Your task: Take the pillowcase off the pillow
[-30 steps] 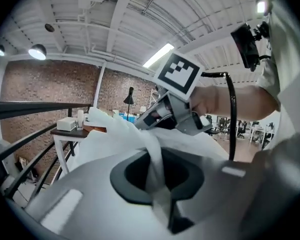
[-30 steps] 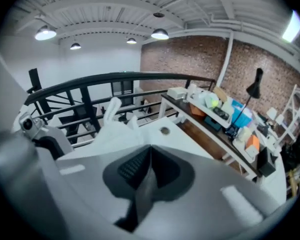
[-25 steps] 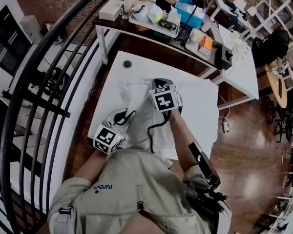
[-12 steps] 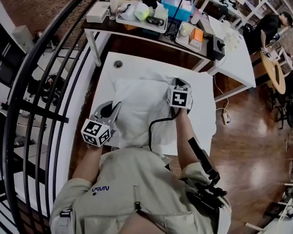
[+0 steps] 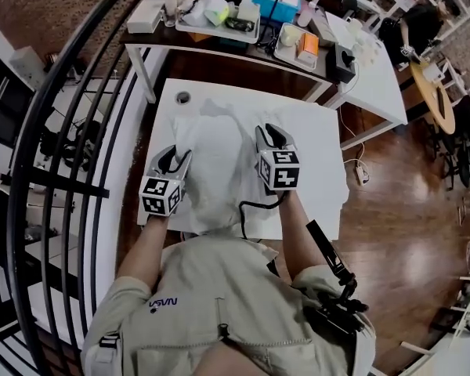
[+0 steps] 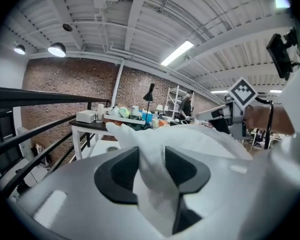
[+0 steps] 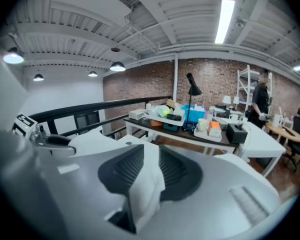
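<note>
A pillow in a white pillowcase [image 5: 219, 159] lies on the white table [image 5: 321, 155] in front of me. My left gripper [image 5: 178, 157] is at its left edge and my right gripper [image 5: 268, 131] at its right edge. In the left gripper view, a fold of the white cloth [image 6: 155, 184] stands in the gap of the left gripper [image 6: 151, 166], whose jaws have just been opening. In the right gripper view, a fold of cloth [image 7: 145, 189] likewise lies loosely in the right gripper [image 7: 146, 171], whose jaws have also just been opening. Neither gripper pinches the cloth.
A dark table [image 5: 219, 49] with trays, boxes and bottles stands behind the white one. Another white table [image 5: 376, 69] is at the back right. A black railing [image 5: 70, 131] runs along the left. A black cable [image 5: 247, 210] trails from the right gripper.
The bunched cloth has spread flat on the table. The right gripper has swung from the middle to the pillow's right edge. The left gripper has shifted forward along the left edge.
</note>
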`<state>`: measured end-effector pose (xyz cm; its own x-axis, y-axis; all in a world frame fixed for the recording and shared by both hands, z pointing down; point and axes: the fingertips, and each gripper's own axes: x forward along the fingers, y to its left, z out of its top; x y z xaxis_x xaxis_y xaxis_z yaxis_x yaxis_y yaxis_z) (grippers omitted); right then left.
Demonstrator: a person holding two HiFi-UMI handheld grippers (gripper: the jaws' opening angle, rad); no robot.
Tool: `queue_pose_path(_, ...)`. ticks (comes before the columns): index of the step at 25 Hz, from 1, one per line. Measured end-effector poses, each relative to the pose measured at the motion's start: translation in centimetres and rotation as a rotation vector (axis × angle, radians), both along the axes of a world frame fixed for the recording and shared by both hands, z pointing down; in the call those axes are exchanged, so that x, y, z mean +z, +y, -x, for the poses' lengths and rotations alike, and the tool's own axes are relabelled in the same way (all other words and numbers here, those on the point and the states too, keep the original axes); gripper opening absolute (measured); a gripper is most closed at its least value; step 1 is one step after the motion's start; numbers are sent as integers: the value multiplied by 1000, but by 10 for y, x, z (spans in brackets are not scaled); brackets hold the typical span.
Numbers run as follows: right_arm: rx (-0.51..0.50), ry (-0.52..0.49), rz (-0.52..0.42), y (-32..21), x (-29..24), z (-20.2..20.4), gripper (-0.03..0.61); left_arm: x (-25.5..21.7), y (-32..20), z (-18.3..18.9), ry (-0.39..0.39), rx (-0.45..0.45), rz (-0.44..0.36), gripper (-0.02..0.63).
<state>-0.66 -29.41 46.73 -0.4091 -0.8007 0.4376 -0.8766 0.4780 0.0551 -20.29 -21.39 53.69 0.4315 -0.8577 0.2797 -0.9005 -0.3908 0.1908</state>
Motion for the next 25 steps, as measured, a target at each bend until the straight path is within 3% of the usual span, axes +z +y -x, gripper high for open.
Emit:
queue_pose_path(5,42,-16,-12,54,-1,-7,92,-12,31,13,62,-9,-32,161)
queue_pose_path(8,74,-13,-14,84,1,-10,92,-26,49,-3,102,70,-58,207)
queue_pose_path(11,78,-2,0,118,13,-7,92,-25,75,-31,70,181,-57,251)
queue_pose_path(14,62,-6,5,143,23,-4,92,-24,97,-54,49,222,-58,261)
queue_pose_path(20,-54,-33,-10,178,32,2,92,-6,132,-86,-4,208,2,276)
queue_pose_path(25,-185,-47,11,210,46,-4,101,23,166,-102,-69,100,76,299)
